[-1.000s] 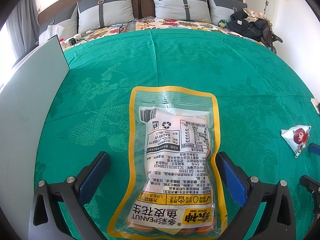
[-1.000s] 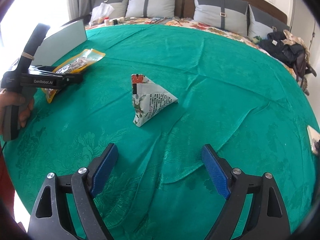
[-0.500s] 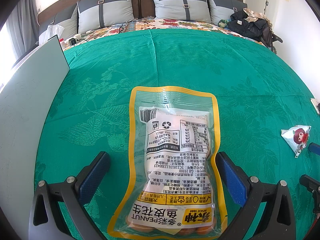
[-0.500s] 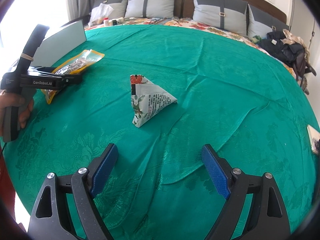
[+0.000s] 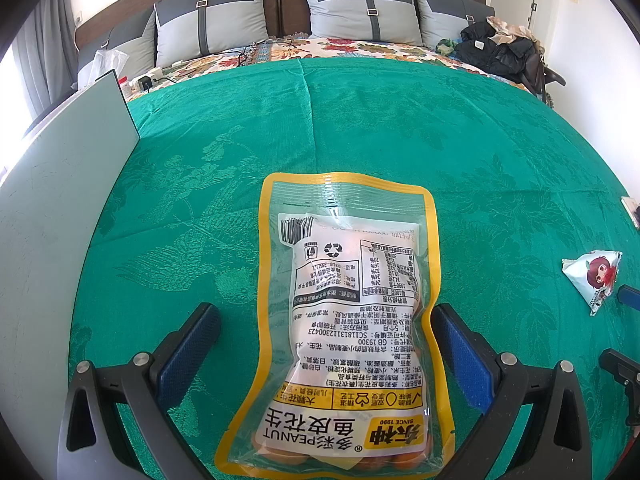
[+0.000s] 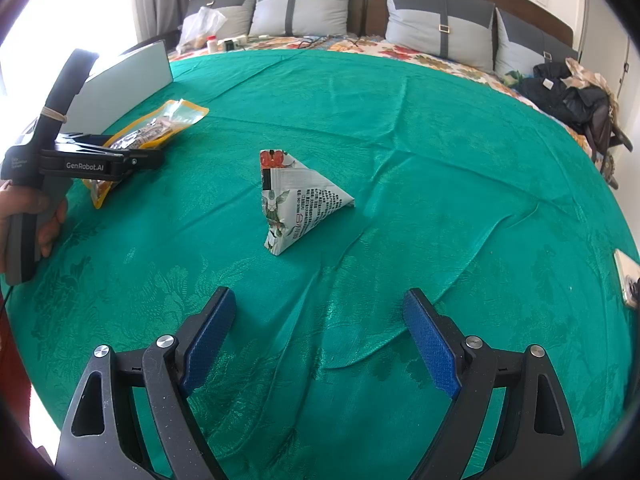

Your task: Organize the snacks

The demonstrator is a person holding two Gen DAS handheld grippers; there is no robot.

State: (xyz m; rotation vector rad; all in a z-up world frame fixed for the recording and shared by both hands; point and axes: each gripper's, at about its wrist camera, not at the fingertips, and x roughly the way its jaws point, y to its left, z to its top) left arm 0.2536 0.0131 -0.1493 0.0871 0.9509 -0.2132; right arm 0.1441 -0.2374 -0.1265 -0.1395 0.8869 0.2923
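A clear, yellow-edged peanut bag (image 5: 348,312) lies flat on the green bedspread, label side up. My left gripper (image 5: 326,330) is open, its blue pads on either side of the bag's lower half, apart from it. The bag also shows in the right wrist view (image 6: 148,136), under the left gripper (image 6: 154,159). A white pyramid-shaped snack pack (image 6: 298,202) stands on the spread ahead of my right gripper (image 6: 320,320), which is open and empty; the pack shows at the right in the left wrist view (image 5: 596,278).
A pale grey board (image 5: 56,208) stands on edge along the left side of the bed. Pillows (image 5: 360,12) line the headboard. Dark clothes and a bag (image 6: 568,96) lie at the far right. A small flat object (image 6: 628,280) lies at the right edge.
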